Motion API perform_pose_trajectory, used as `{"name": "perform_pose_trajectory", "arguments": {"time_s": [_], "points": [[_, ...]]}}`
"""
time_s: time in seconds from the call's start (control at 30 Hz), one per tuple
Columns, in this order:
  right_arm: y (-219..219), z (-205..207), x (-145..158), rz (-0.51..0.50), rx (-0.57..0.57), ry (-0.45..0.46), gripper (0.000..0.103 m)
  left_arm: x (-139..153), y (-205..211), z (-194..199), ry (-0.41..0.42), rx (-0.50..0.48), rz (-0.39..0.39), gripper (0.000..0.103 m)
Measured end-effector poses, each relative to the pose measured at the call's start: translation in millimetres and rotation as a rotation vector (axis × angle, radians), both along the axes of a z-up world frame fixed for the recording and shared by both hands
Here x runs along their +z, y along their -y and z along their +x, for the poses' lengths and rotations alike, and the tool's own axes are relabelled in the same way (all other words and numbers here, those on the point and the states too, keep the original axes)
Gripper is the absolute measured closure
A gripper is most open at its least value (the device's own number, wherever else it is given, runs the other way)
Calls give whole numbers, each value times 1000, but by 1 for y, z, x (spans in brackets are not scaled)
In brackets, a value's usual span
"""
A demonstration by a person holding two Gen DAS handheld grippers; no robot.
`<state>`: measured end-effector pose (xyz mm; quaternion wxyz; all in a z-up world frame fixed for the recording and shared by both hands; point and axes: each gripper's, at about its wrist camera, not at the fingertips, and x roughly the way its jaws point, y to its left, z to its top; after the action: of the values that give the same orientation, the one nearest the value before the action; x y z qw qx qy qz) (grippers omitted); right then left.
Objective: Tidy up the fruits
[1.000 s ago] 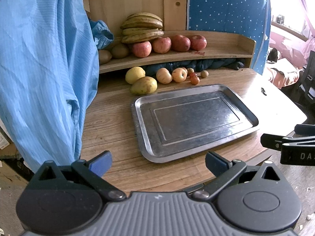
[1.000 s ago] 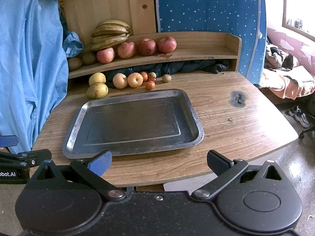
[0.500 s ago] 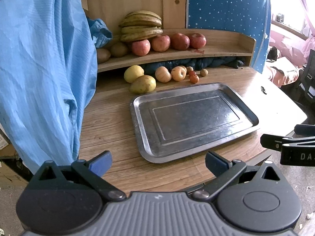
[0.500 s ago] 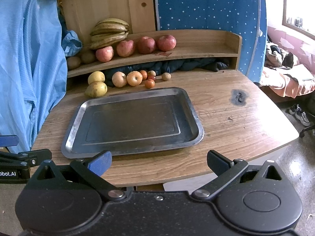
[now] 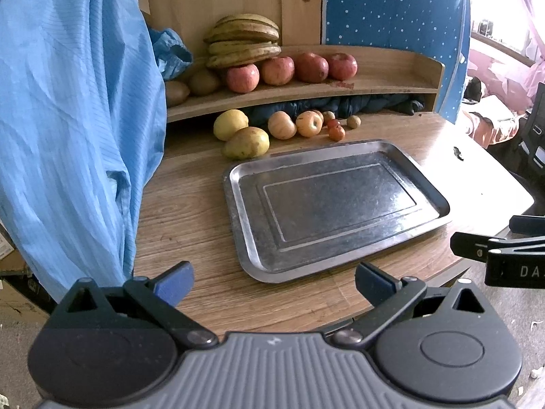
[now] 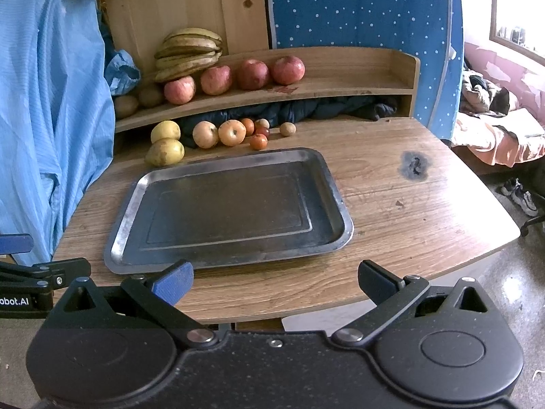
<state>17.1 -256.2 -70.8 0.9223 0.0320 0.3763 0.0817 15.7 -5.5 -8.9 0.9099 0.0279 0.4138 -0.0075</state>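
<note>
An empty metal tray lies mid-table. Behind it a row of fruit rests on the wood: a yellow pear, a yellow apple, two pale apples, and several small red and brown fruits. On the shelf sit bananas, several red apples and brown kiwis. My left gripper and right gripper hover at the table's near edge, both open and empty.
A blue cloth hangs along the left side of the table. A dark burn mark marks the wood right of the tray. The wooden shelf has bare room at its right end. Dark fabric is stuffed under it.
Both grippers have drifted slightly; the tray and fruit sit a little further off in each view. Both stay open and nothing has been picked up.
</note>
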Motion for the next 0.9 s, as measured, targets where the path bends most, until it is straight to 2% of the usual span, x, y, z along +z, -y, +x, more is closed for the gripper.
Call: {"name": "perform_pose_trajectory", "arguments": {"time_s": [0.4,0.9], "points": [[8,14,-2,-8,38,-35,1,-6,10,13,-46,45,-7,0],[44,79,3,-13,264,7,0,3,44,53,-44,249,-44,0]]}}
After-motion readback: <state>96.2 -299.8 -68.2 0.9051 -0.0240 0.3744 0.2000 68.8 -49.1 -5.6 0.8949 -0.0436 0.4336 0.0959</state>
